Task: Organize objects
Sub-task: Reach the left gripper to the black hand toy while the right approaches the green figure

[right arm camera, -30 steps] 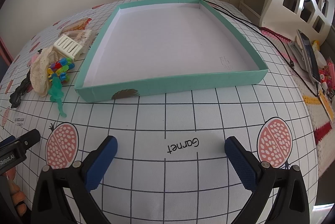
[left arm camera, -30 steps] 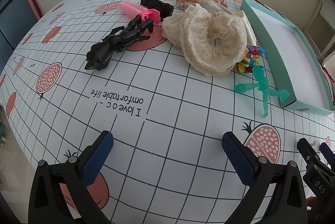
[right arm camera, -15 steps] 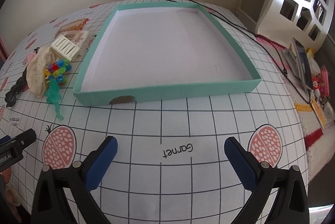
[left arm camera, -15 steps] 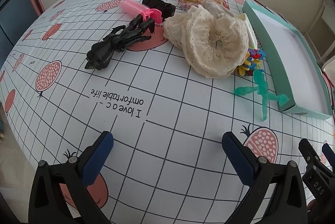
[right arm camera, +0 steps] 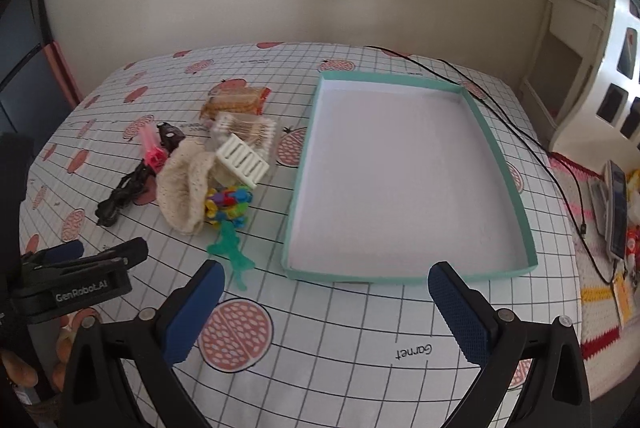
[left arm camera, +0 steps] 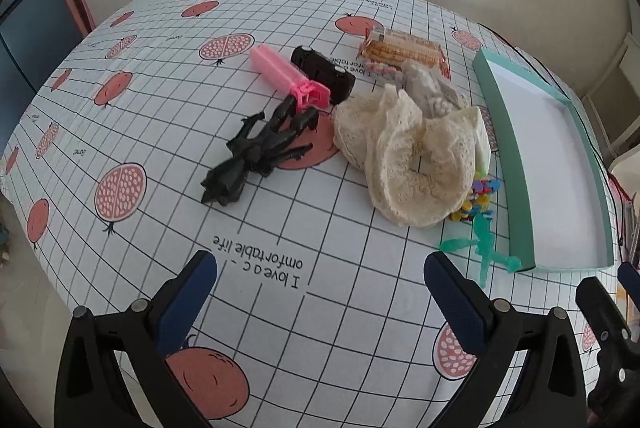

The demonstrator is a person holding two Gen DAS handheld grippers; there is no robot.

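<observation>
Worktop (right arm camera: 360, 328): gridded cloth printed with pomegranates, plain wall behind.
Left edge: dark blue panel; cloth curves away.
Pile: black figure (left arm camera: 256, 151), pink clip (left arm camera: 288, 75), lace cloth (left arm camera: 404, 155), teal figure (right arm camera: 232, 252), lying left of the tray.
Teal tray (right arm camera: 516, 187): empty, right of centre.
Open room: bare cloth before both jaws.
Left gripper (left arm camera: 320, 292): jaws wide apart, holding nothing.
Right gripper (right arm camera: 326, 308): same.
Right view only: white shelf (right arm camera: 592, 39), black cable (right arm camera: 532, 147).

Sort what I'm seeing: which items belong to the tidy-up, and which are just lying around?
Job:
teal tray
black figure
pink clip
lace scrunchie
green figure
bead pile
biscuit pack

Lying about:
black cable
phone
</observation>
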